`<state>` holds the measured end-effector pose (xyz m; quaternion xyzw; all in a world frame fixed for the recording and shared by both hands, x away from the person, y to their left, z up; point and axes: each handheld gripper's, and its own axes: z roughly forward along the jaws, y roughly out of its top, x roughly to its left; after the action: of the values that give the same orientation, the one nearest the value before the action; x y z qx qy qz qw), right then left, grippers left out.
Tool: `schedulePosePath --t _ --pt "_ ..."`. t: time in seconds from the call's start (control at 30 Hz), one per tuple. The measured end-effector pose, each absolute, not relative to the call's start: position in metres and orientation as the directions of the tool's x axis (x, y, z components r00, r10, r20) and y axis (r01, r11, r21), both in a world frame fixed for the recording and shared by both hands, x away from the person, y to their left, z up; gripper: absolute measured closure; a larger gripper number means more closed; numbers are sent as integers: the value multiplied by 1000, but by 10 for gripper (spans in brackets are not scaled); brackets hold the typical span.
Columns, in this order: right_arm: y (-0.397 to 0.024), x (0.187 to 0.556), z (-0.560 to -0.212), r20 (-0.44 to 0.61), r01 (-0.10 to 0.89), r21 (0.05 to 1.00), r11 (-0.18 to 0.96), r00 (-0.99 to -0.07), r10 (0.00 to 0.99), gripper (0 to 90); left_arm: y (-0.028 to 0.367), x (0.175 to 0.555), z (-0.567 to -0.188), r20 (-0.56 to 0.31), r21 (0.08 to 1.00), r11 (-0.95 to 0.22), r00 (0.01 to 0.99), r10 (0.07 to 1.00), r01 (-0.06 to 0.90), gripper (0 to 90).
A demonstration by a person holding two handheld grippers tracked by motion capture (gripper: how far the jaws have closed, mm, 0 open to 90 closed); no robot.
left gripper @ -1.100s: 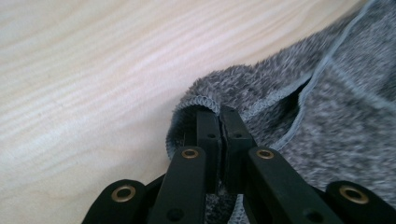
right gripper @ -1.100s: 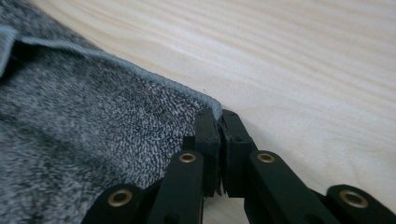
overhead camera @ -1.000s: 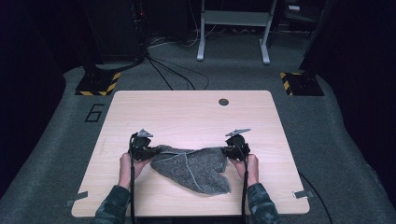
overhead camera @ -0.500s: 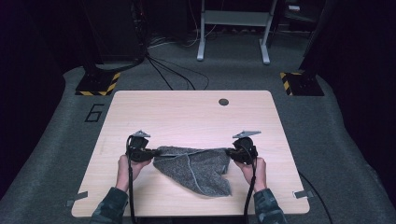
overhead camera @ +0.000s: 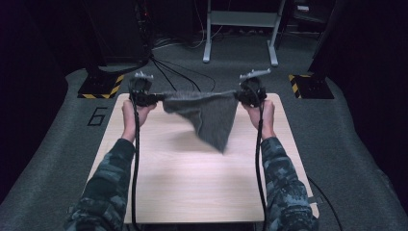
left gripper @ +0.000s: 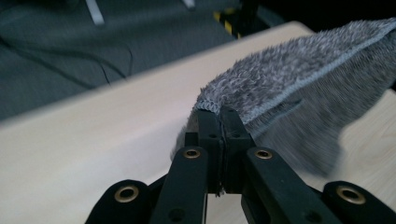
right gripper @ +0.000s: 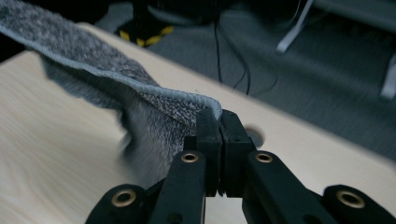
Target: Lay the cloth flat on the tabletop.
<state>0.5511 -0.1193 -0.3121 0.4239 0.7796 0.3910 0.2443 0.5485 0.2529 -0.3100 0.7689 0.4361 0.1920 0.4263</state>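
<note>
Both forearms, in patterned sleeves, reached forward from the near edge of the counter [overhead camera: 159, 187], roughly parallel and well apart. Left hand [overhead camera: 131, 111] and right hand [overhead camera: 261, 113] were raised above the far part of the counter, each gripping its tool from below.

Left claw [overhead camera: 156, 98] pointed inward toward the right; right claw [overhead camera: 239, 96] pointed inward toward the left. A black cable trailed back along each forearm.

Grey towel [overhead camera: 204, 113] hung in the air between the two claws, clear of the counter. Its top edge was pulled taut and ran level from side to side, so the long axis lay across the counter. Below that edge the cloth fell to a point aimed down and toward the person, right of centre. Lower part blurred.

In the left gripper view, the left claw [left gripper: 220, 122] was fully closed on one corner of the towel [left gripper: 299, 88], hemmed edge running away up to the right. In the right gripper view, the right claw [right gripper: 219, 122] was likewise clamped tight on the opposite corner [right gripper: 93, 65], hem leading off to the upper left.
</note>
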Motion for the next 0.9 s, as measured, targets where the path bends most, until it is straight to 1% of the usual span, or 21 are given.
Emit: schedulePosePath --t 0.07,0.1,0.13,0.2,0.27,0.33,0.47,0.5,0.53,0.57,0.6,0.67,0.73,0.8,0.83,0.87,0.9 --pt "-123 537 -290 -100 400 844 357 -536 838 888 254 532 -294 -38 845 -280 573 819 456 891" --pt "-126 527 -286 -113 374 853 363 -547 830 887 254 523 -295 -26 848 -291 583 812 444 890" --pt "-128 518 -286 -117 357 861 363 -554 824 887 255 515 -300 -28 848 -298 598 801 439 890" --pt "-132 499 -300 -127 337 862 378 -578 806 885 254 499 -322 -32 840 -311 614 789 444 890" --pt "-135 480 -329 -121 363 842 399 -594 795 884 253 482 -356 -52 823 -323 628 776 468 890" --pt "-137 464 -367 -112 388 817 427 -619 777 883 249 464 -395 -83 796 -341 647 758 501 889" --pt "-140 428 -446 -46 506 728 463 -637 769 881 241 425 -467 -178 732 -354 665 725 582 886" --pt "-142 419 -464 -34 532 697 480 -644 764 881 240 419 -477 -187 717 -360 662 726 597 884" --pt "-143 415 -473 -20 544 690 477 -645 764 880 240 419 -477 -187 717 -360 662 726 597 882" --pt "-145 407 -484 -12 558 678 478 -642 767 879 238 407 -496 -237 693 -348 655 718 632 880" --pt "-145 407 -484 -12 558 678 478 -642 767 879 238 407 -496 -237 693 -348 655 718 632 879" --pt "-152 395 -496 11 584 667 464 -629 777 873 237 396 -507 -271 675 -337 646 714 656 871" --pt "-156 391 -498 23 596 662 454 -622 783 863 237 390 -510 -288 663 -338 644 709 668 841" --pt "-159 388 -498 38 601 662 448 -624 781 839 238 386 -512 -299 653 -345 649 700 674 777" --pt "-161 385 -498 32 600 657 456 -627 779 797 238 383 -512 -296 654 -346 649 701 673 748" --pt "-162 383 -497 48 607 656 449 -627 777 748 240 381 -512 -303 649 -349 650 696 676 708" --pt "-164 381 -497 51 607 653 452 -631 774 713 241 379 -511 -303 644 -349 646 700 681 649"
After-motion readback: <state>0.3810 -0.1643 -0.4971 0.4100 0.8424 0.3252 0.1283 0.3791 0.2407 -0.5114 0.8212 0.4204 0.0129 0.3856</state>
